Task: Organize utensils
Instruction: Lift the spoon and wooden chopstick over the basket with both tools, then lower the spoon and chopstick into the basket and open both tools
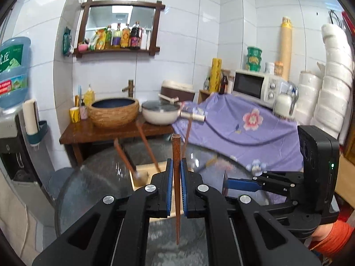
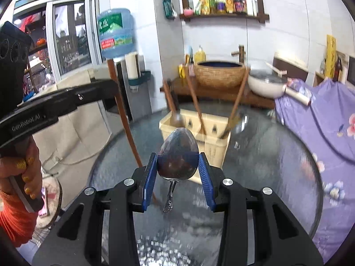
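Note:
My left gripper [image 1: 176, 162] is shut on a brown wooden chopstick [image 1: 176, 146], which stands upright between the blue pads. In the right wrist view this gripper [image 2: 97, 88] comes in from the left with the long chopstick [image 2: 126, 119] slanting down. My right gripper [image 2: 178, 158] is shut on the bowl of a metal spoon [image 2: 177, 141], whose handle hangs down below the pads. Beyond both, a cream utensil holder [image 2: 213, 153] stands on the round glass table [image 2: 277, 155]. It holds several wooden-handled utensils [image 2: 197, 102], blurred here.
Behind the table a wooden stand bears a woven basin [image 1: 114, 113] and a white lidded pot [image 1: 159, 113]. A purple flowered cloth [image 1: 239, 130] covers the counter on the right, under a microwave [image 1: 253, 86]. A water dispenser [image 1: 13, 71] stands at the left.

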A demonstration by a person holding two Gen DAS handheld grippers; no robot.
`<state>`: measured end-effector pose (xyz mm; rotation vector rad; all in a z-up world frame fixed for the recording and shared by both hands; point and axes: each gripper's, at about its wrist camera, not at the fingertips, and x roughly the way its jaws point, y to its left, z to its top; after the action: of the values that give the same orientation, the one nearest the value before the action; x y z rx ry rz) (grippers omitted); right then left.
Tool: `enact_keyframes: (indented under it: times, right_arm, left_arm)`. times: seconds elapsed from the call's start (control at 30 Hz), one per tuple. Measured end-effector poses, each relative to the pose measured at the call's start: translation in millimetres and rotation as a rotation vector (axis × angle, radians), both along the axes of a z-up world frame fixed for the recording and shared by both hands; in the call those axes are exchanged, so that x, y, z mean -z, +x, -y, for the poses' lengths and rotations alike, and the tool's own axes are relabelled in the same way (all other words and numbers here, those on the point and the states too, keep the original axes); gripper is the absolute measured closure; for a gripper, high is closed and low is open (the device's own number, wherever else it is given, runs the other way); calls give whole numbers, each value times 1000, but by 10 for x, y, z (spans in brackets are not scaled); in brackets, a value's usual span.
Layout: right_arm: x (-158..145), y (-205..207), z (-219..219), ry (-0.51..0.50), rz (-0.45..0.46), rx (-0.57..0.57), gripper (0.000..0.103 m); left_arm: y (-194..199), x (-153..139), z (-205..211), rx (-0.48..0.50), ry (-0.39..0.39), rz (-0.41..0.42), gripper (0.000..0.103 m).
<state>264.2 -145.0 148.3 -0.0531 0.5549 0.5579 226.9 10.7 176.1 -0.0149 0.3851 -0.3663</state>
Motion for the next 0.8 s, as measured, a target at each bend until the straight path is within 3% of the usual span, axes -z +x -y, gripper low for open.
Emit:
enact_keyframes:
  times: [0.2,0.37,0.53,0.8]
  right_arm:
    - [-610,360,-15,-6,107,69,65]
    - [-702,864,-28,-23,83,146,65]
    - [-407,1187,-108,-74,18,166,65]
    - [21,1357,-230,-206,-75,150,65]
  left_arm:
    - [307,-646,-18,-20,-32,64,96]
    - [626,-819,-3,-74,-27,89,96]
    - [988,-529,20,-141,-18,31,96]
    - [1326,85,-24,-160,-13,-110,96]
